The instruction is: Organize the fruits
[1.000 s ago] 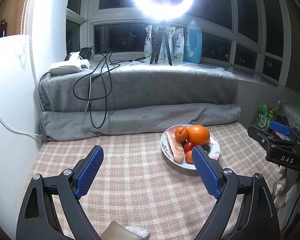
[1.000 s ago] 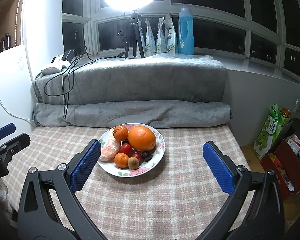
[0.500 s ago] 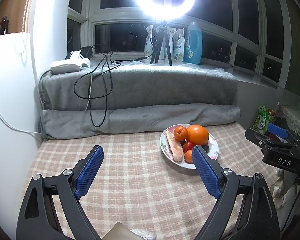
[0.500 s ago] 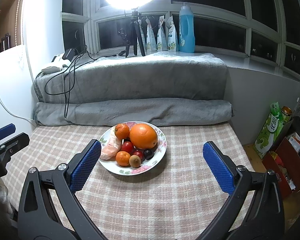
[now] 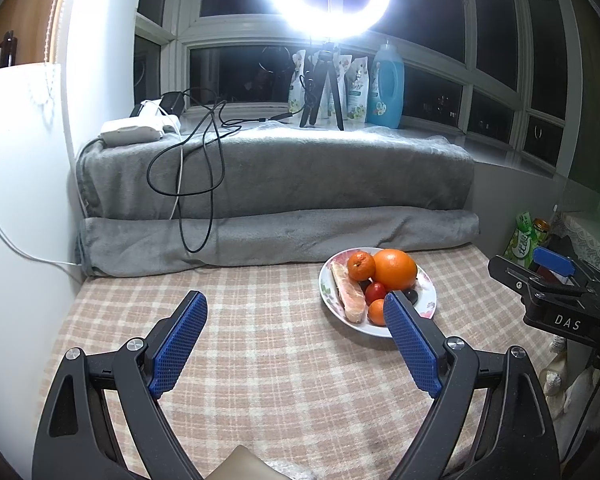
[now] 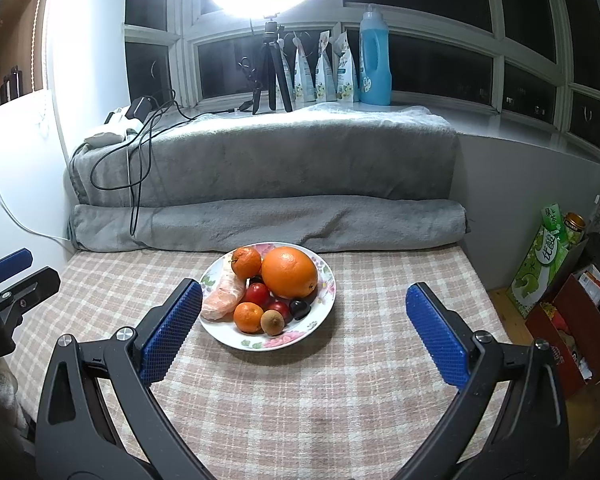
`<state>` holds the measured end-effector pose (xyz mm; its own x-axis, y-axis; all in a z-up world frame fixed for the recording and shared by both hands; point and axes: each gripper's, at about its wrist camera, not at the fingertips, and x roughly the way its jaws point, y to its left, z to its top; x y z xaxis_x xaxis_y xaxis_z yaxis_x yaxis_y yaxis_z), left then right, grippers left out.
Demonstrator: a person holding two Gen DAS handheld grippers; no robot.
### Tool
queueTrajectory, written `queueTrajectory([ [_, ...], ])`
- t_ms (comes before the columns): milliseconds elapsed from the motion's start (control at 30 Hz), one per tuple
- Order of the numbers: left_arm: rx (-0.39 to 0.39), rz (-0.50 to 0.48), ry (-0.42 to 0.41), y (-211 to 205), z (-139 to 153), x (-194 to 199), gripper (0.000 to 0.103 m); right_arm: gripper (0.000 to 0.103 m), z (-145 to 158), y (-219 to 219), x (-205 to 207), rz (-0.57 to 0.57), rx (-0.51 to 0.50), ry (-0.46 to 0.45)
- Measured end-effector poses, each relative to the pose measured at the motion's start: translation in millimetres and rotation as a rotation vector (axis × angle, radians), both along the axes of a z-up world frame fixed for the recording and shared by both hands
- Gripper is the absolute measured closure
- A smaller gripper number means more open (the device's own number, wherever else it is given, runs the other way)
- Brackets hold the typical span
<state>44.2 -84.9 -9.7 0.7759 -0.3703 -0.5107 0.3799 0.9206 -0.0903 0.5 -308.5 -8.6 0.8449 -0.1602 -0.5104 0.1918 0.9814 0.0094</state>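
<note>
Fruit all sits gathered on the floral plate (image 6: 324, 280) on the checked tabletop (image 6: 340, 392): large orange (image 6: 289, 272), two mandarins, a peeled segment, red and dark small fruits, a kiwi (image 6: 272, 322). None lies loose on the cloth. Left gripper (image 5: 296, 344) and right gripper (image 6: 304, 334) both hover spread wide, holding nothing. Such a scene fits fruit already collected, or a plate awaiting sorting
</note>
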Motion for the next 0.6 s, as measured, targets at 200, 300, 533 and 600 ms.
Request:
queueTrajectory([
  [200, -0.002, -0.002, 0.004, -0.1, -1.7, 0.0, 0.013, 0.000, -0.6, -0.7, 0.6, 0.001, -0.001, 0.001],
  [300, -0.002, -0.001, 0.003, 0.0, -2.4, 0.3, 0.013, 0.000, -2.0, 0.4, 1.4, 0.002, 0.000, 0.004],
  [533, -0.023, 0.006, 0.000, 4.5, -5.2, 2.5, 0.013, 0.000, -4.0, 1.6, 2.1, 0.002, 0.001, 0.006],
  [600, -0.017, 0.006, 0.001, 4.6, -5.5, 3.8, 0.013, 0.000, -4.0, 0.8, 2.2, -0.001, 0.000, 0.006],
])
